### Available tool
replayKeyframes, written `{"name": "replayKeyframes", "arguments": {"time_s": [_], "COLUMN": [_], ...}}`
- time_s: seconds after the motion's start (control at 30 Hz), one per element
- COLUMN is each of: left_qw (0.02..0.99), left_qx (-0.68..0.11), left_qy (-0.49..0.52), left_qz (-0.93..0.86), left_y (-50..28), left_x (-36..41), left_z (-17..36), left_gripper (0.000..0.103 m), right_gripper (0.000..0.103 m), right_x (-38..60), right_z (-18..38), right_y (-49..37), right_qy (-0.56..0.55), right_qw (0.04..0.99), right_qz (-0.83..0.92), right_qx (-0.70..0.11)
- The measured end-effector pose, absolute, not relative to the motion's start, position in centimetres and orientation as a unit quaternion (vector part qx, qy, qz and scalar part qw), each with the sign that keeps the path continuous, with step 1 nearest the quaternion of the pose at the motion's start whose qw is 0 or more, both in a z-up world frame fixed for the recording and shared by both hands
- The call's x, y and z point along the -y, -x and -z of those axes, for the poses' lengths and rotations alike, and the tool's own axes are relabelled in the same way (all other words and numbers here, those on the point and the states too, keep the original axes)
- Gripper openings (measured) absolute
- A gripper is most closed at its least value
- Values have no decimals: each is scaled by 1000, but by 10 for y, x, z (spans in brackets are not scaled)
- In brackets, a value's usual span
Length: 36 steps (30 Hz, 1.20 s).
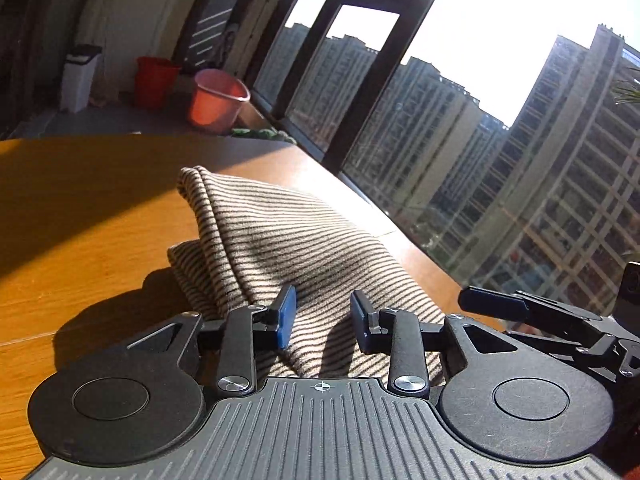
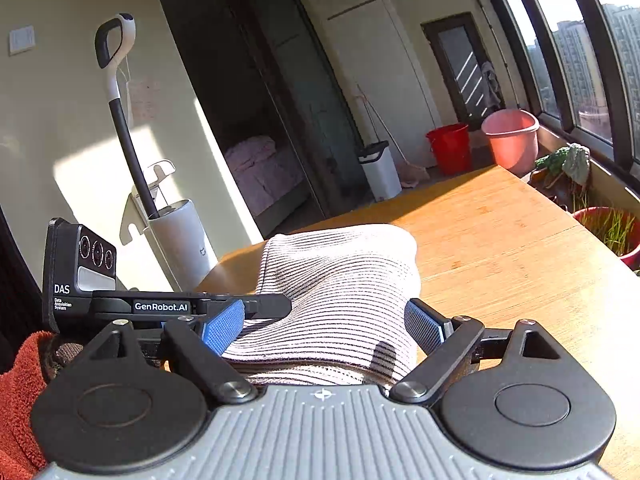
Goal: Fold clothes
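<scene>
A beige garment with thin dark stripes [image 1: 280,240] lies bunched and partly folded on the wooden table [image 1: 80,220]. My left gripper [image 1: 323,320] is open just above its near end, blue pads apart, nothing between them. In the right wrist view the same striped garment [image 2: 340,280] lies in front of my right gripper [image 2: 324,326], which is wide open with the cloth's near edge between the spread fingers but not pinched. The left gripper's body [image 2: 160,306] shows at the left of that view.
Large windows [image 1: 440,120] run along the table's far side. A pink bucket [image 2: 512,140], a red bucket [image 2: 450,148] and a white bin [image 2: 380,168] stand on the floor beyond the table. A red plant pot [image 2: 612,232] sits by the window. An orange-red cloth [image 2: 20,400] is at lower left.
</scene>
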State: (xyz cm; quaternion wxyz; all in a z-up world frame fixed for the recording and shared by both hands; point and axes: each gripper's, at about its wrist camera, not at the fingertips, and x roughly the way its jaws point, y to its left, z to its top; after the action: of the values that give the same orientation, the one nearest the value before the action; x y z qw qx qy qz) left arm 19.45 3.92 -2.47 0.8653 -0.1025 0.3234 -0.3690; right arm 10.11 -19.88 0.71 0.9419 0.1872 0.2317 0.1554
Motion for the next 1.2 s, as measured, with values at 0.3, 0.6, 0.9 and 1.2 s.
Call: {"name": "replayKeyframes", "arguments": {"time_s": [0.3,0.6,0.9,1.2], "left_qw": [865,866,883,899], "left_qx": [-328,-332,-319,-339], "left_qy": [105,118,119,74], "left_qz": [366,354,324,269], "left_y": [-198,-200,-183,-187], "left_x": [-39,-43,-50,-51], "left_z": [27,26,2,7], "left_gripper": [34,34,54,52], "right_gripper": [65,65,66,69], "right_x": [176,175,179,179], "right_z": [7,16,21,20], "right_y": [-108,-115,-112,-111], "right_qy": [-163,-127,-144,-147], "right_qw": [950,954,953,953], "right_qz": [-140,-118,-124,-120], "right_qx": [-225,-243,-236,-234]}}
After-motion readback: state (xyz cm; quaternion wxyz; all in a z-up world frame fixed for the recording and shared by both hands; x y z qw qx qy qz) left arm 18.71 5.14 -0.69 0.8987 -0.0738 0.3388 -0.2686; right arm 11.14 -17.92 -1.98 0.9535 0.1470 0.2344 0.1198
